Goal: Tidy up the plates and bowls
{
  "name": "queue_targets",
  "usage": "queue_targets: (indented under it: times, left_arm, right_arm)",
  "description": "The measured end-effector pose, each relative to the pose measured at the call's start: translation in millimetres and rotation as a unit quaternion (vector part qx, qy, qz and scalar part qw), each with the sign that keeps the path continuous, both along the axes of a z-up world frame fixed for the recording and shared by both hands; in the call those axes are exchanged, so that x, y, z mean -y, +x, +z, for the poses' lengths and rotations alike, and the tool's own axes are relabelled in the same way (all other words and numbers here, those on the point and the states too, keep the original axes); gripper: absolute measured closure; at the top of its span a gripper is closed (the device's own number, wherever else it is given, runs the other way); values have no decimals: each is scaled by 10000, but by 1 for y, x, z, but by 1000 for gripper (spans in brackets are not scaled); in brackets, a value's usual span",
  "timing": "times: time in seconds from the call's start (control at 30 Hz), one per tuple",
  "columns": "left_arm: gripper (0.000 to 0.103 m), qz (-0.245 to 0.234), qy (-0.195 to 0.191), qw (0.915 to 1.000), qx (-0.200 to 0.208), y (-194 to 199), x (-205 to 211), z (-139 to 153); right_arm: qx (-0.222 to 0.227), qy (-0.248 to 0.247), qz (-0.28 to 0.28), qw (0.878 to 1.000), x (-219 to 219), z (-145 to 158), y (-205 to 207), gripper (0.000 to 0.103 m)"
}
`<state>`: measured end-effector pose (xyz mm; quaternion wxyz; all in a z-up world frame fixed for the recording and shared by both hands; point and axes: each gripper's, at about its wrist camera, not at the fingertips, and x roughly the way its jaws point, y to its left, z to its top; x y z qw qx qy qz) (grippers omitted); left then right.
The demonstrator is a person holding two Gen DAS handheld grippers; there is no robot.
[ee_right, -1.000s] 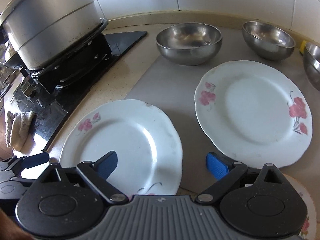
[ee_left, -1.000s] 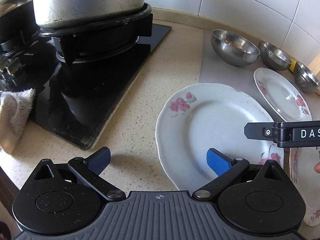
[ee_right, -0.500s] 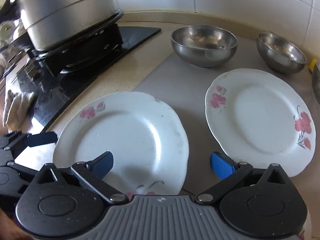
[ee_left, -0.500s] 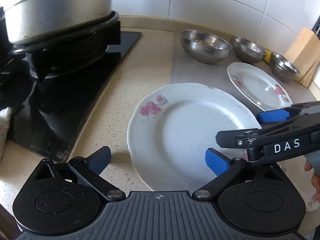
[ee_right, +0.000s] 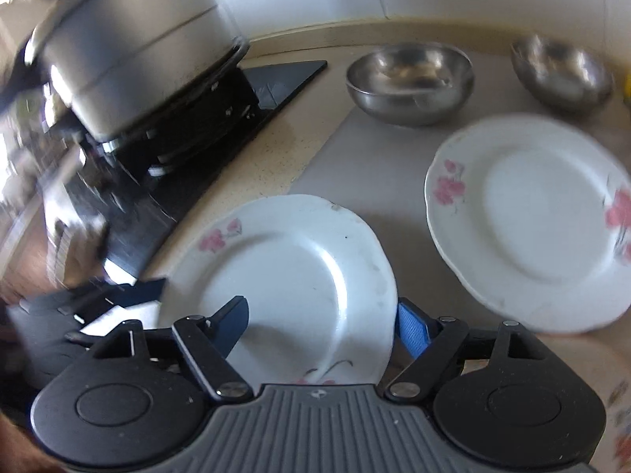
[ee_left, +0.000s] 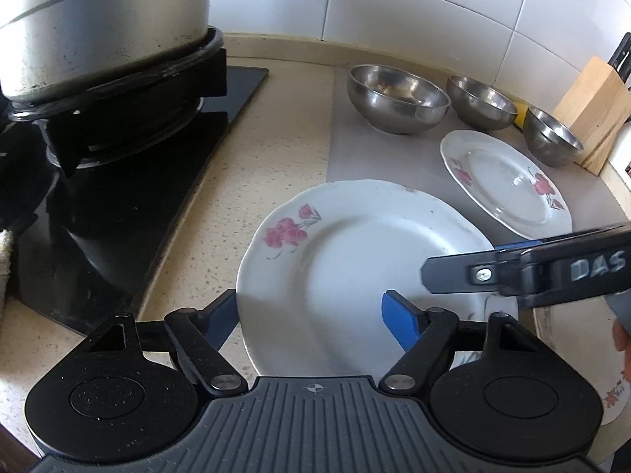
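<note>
In the left wrist view the left gripper (ee_left: 311, 317) fills the bottom of the frame with its jaws spread wide. The near plate (ee_left: 355, 264), white with pink flowers, sits in the centre of the frame between the two blue pads: the left pad is at the plate's left rim and partly hidden behind it, while the right pad (ee_left: 400, 321) lies over the plate's inner surface. Whether either pad touches the china cannot be told. Nothing is clamped.

The right gripper (ee_left: 524, 272) enters that view from the right edge as a dark bar over the plate's right side. In its own view the right gripper (ee_right: 323, 323) is likewise spread wide, with the near plate (ee_right: 284, 272) at lower centre between its pads; the left pad (ee_right: 232, 325) is above the plate's surface and the right pad (ee_right: 410, 329) is just outside its right rim. Contact cannot be confirmed here either, and this view is blurred.

A second flowered plate (ee_left: 504, 183) lies at the right of the frame on a grey mat (ee_left: 378, 153). Three steel bowls (ee_left: 396, 96) stand in a row along the upper right, near the tiled wall. A large pot (ee_left: 102, 27) occupies the upper left on a black stove (ee_left: 126, 181).
</note>
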<state>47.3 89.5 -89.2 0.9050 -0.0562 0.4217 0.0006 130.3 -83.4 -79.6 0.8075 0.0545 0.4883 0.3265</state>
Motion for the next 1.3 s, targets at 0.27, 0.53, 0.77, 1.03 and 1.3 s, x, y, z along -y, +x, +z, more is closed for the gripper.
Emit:
queue_targets:
  times: [0.27,0.53,0.77,1.03,1.3]
  left_arm:
    - [26,-41,-19,9998,183,-9,-3,-3]
    - [12,8,104,9994,343,-18,-2,-8]
    - [24,150,-3,9995,280,-12,-5,-3]
    - [37,271,-173,9994,144,-14,-13,4]
    - [37,257,-152,9986,433,-14,-6,29]
  right_arm:
    - [112,60,347,9993,-5,-2,-8,24]
    - [378,-83,174,9991,-8,-5,-19,27]
    - [146,36,-347,9993,14,-2,-16,92]
    - [-71,391,-643,9971,27,-4,-21,96]
    - [34,673,-824,9943,39,13,-22,96]
